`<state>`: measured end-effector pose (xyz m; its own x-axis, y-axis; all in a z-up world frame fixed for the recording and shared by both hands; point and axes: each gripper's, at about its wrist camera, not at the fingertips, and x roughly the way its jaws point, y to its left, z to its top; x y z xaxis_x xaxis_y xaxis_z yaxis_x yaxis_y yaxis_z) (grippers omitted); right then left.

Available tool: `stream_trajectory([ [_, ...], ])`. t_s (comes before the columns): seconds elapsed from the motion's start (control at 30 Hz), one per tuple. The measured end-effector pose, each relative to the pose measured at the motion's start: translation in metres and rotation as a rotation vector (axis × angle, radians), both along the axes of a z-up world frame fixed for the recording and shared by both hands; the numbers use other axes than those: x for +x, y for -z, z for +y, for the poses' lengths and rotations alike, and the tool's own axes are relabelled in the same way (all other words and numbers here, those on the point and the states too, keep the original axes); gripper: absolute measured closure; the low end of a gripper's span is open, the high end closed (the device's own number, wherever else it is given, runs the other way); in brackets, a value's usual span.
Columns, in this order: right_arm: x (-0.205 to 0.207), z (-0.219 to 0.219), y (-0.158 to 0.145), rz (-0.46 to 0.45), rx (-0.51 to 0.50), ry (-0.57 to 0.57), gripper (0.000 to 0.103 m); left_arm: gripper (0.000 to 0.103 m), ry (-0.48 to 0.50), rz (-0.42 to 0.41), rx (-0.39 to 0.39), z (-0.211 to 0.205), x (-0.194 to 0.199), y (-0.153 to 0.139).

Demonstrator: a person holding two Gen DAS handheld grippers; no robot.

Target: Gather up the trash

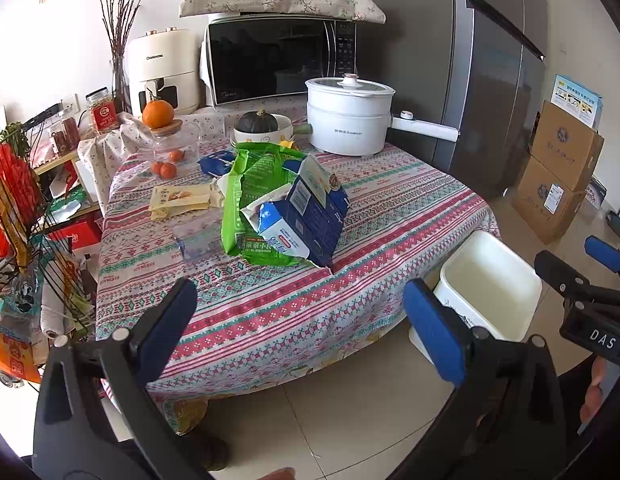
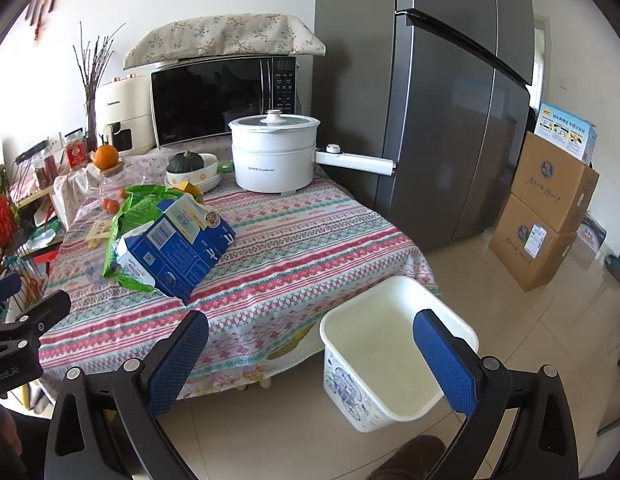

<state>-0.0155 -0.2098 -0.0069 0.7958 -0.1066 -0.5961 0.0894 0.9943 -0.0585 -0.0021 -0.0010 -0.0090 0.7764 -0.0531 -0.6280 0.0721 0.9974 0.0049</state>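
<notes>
Your left gripper (image 1: 303, 324) and right gripper (image 2: 314, 360) both hang short of the tabletop (image 1: 269, 312) with jaws spread wide and nothing between them, while the trash waits in a heap toward 12 o'clock of the left camera: a torn blue carton (image 1: 310, 216) leaning on a crumpled green bag (image 1: 249, 184), with a flat beige packet (image 1: 181, 198) just beside them at 10 o'clock. The carton looks empty, so expect it to be light, fairly stiff along its folds but easy to crush; its raised top edge or torn open end seems the best place to pinch. The green bag is likely thin, slick film that slumps and may slide, so take a bunched fold rather than a flat face. The white bin (image 2: 390, 360) stands open on the floor off the tabletop's corner. The left view shows the beige packet, a clear plastic piece (image 1: 195, 240) on the cloth and a second blue wrapper (image 1: 215, 160) behind the bag, all largely hidden or small from the right. The right view shows the bin's whole mouth and printed side, where the left catches only part of it at 3 o'clock.
</notes>
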Motion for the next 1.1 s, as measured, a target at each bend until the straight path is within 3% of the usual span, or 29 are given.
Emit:
stream_trajectory([
  [1.1,-0.0005,-0.0024,0.0006,-0.008,0.006,0.010,0.000,0.001,0.002,-0.002,0.000,-0.0006,-0.0009,0.0006],
])
